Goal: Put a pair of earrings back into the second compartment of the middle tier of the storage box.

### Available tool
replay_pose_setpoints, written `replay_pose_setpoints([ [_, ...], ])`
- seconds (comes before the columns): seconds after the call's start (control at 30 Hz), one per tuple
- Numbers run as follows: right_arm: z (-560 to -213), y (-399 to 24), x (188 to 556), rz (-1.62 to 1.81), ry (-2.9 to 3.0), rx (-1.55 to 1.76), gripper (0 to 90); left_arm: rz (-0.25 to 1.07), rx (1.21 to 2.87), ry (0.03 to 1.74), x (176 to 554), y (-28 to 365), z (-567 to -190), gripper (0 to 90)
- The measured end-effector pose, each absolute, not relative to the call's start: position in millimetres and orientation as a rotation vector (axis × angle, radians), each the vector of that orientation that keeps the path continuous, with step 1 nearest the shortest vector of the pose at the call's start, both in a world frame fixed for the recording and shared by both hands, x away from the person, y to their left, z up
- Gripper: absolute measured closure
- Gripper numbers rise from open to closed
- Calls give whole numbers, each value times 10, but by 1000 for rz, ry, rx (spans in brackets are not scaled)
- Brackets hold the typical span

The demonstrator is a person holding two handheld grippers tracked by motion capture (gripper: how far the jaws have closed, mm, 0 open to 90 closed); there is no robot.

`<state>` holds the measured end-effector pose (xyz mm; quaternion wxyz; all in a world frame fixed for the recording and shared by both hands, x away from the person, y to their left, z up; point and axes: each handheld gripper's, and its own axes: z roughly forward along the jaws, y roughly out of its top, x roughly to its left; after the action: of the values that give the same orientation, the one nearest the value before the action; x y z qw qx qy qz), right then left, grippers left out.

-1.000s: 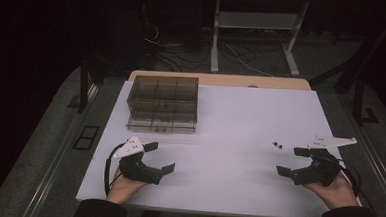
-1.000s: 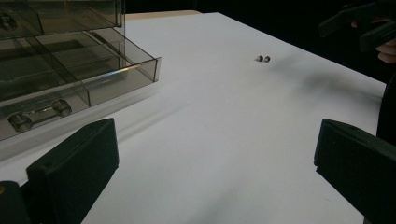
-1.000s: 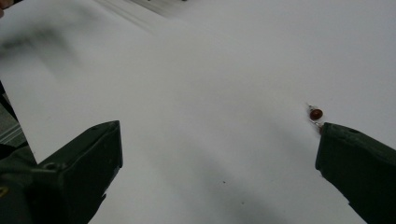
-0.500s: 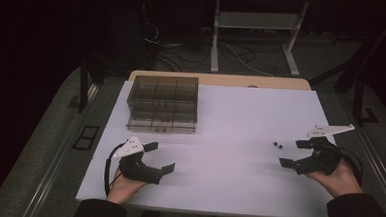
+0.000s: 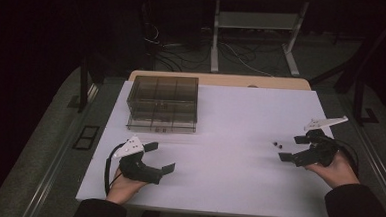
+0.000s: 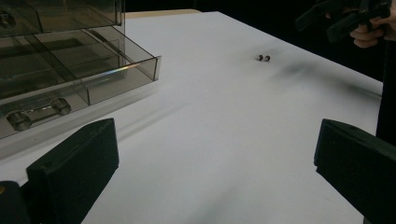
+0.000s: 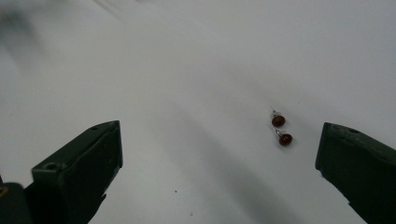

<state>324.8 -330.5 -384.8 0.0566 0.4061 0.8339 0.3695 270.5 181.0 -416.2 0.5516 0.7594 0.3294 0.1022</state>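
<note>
Earrings [image 7: 281, 129] near right gripper [image 5: 300, 149]

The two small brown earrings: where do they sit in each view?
High view: earrings right of centre, just left of the right gripper.
Left gripper view: upper middle, far across the table.
Right gripper view: right of centre, near the right-hand jaw.
Shared landmark: the white table.

High view: overhead, facing forward-down, covers whole tabletop [image 5: 239, 141]. Gripper views: low, close to surface. All three share earrings [image 5: 278, 143] near right edge.
</note>
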Motion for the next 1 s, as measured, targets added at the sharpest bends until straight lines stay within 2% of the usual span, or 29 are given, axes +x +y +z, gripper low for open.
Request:
replay_pose_setpoints([
  [0.83, -4133, -3311, 3569, 1072, 2587, 1234, 2, 231, 1806, 772, 2714, 1800, -4167, 0],
  [0.87, -4153, -3319, 3592, 1057, 2588, 1245, 78, 232, 1806, 772, 2714, 1799, -4166, 0],
  [0.9, -4153, -3319, 3592, 1057, 2588, 1245, 78, 232, 1806, 772, 2714, 1799, -4166, 0],
  [0.93, -4160, -3333, 3601, 1070, 2593, 1239, 163, 231, 1805, 772, 2714, 1799, -4167, 0],
  [1.0, -4173, -3352, 3623, 1066, 2582, 1245, 169, 231, 1807, 771, 2714, 1799, -4167, 0],
])
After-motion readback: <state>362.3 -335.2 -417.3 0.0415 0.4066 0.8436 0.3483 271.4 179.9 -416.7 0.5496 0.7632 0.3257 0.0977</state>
